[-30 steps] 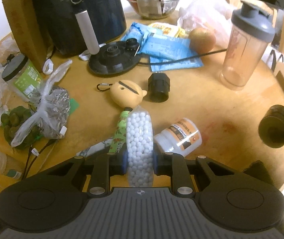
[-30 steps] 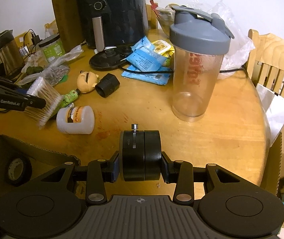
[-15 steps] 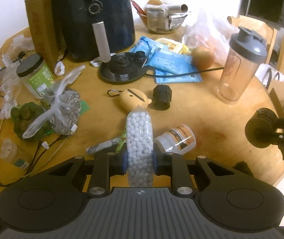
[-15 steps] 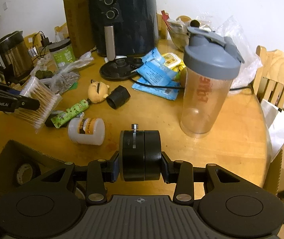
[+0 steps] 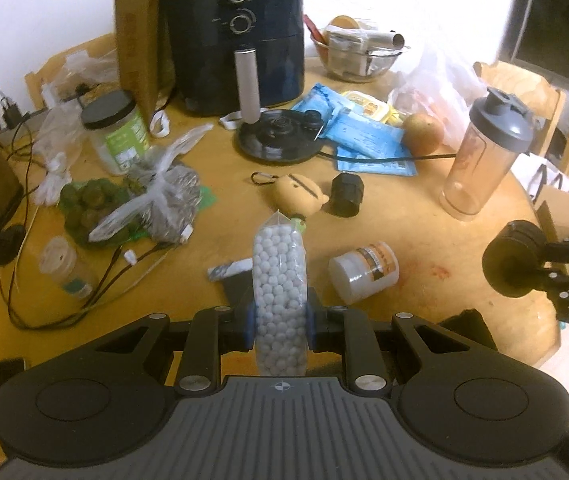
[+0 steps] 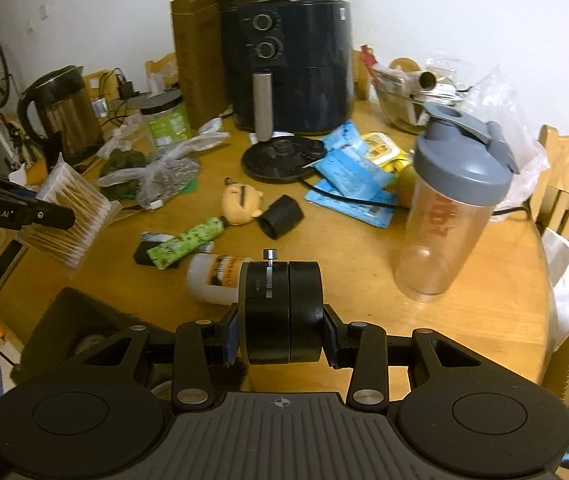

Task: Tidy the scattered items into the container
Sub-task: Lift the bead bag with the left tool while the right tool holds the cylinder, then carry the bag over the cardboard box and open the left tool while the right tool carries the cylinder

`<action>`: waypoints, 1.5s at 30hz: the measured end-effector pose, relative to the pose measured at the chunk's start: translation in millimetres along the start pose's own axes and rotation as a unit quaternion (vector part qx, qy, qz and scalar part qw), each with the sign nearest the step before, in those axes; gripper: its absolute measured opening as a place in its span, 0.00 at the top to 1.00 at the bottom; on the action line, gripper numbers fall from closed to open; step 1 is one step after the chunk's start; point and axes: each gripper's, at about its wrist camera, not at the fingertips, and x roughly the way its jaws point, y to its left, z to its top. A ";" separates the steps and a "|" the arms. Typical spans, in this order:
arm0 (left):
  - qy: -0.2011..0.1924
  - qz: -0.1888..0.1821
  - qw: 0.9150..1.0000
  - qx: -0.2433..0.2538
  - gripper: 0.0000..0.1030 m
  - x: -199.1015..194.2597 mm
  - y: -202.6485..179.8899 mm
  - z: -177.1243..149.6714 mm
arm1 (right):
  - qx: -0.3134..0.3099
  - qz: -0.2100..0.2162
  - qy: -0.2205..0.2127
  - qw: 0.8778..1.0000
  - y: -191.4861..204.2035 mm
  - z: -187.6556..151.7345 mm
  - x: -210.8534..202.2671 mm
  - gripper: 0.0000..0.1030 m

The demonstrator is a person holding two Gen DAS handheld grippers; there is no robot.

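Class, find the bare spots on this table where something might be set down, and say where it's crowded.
Bare wood lies between the pill bottle, the shaker and the table edge. The far side, around the air fryer and blue packets, is crowded.

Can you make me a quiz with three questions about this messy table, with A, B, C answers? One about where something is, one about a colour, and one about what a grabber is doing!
1. Where is the white pill bottle?
A. Lying on the table
B. Inside the shaker cup
C. On top of the air fryer

2. What colour is the shaker cup lid?
A. Red
B. Grey
C. Yellow

3. What is the left gripper doing?
A. Hanging open
B. Squeezing a bag of cotton swabs
C. Pressing a dial

Answers: 1 A, it lies on its side on the wood. 2 B, the cap is grey. 3 B, the fingers pinch the bag.
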 end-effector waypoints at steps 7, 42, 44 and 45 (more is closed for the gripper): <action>0.012 0.003 0.999 -0.032 0.78 -13.3 10.6 -14.0 | -0.019 0.029 0.006 0.999 19.1 -1.2 -4.2 0.58; 0.150 -0.129 0.972 -0.129 0.77 34.3 7.3 -76.5 | -0.059 0.076 0.066 0.993 53.2 -25.5 2.2 0.58; 0.156 -0.130 0.971 -0.129 0.77 38.3 7.3 -79.2 | -0.058 0.076 0.068 0.993 53.7 -26.8 2.2 0.58; 0.160 -0.127 0.971 -0.128 0.77 40.2 6.9 -79.9 | -0.058 0.077 0.070 0.993 54.0 -27.4 2.2 0.58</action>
